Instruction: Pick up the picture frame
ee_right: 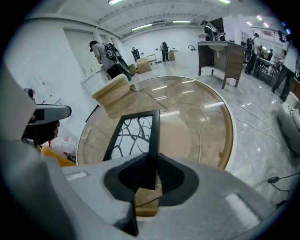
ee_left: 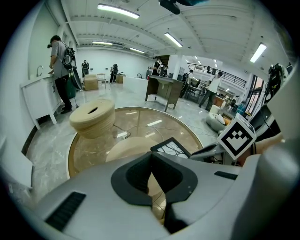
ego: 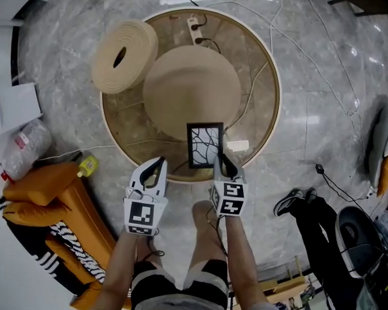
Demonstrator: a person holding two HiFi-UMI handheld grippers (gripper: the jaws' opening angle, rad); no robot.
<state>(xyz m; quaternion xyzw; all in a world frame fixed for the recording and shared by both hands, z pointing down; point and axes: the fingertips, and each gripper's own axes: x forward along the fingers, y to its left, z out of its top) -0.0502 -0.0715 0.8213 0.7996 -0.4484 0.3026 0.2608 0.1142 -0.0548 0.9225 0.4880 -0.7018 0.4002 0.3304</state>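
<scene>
The picture frame (ego: 204, 144) is black with a white panel of dark branch lines, and it stands at the near side of the round glass table (ego: 273, 116). My right gripper (ego: 219, 160) is shut on the frame's right edge. In the right gripper view that edge of the frame (ee_right: 133, 133) runs down between the dark pads of the right gripper (ee_right: 152, 161). My left gripper (ego: 160, 162) hangs to the left of the frame, apart from it, shut and holding nothing. The left gripper view shows the left gripper (ee_left: 150, 157) below the frame (ee_left: 171, 147).
A beige dome (ego: 191, 80) fills the table's middle, just behind the frame, and a beige ribbed ring (ego: 124, 55) stands at the table's left rim. A power strip (ego: 195, 26) and cables lie at the far side. An orange seat (ego: 45, 189) is at the left and shoes (ego: 288, 201) at the right.
</scene>
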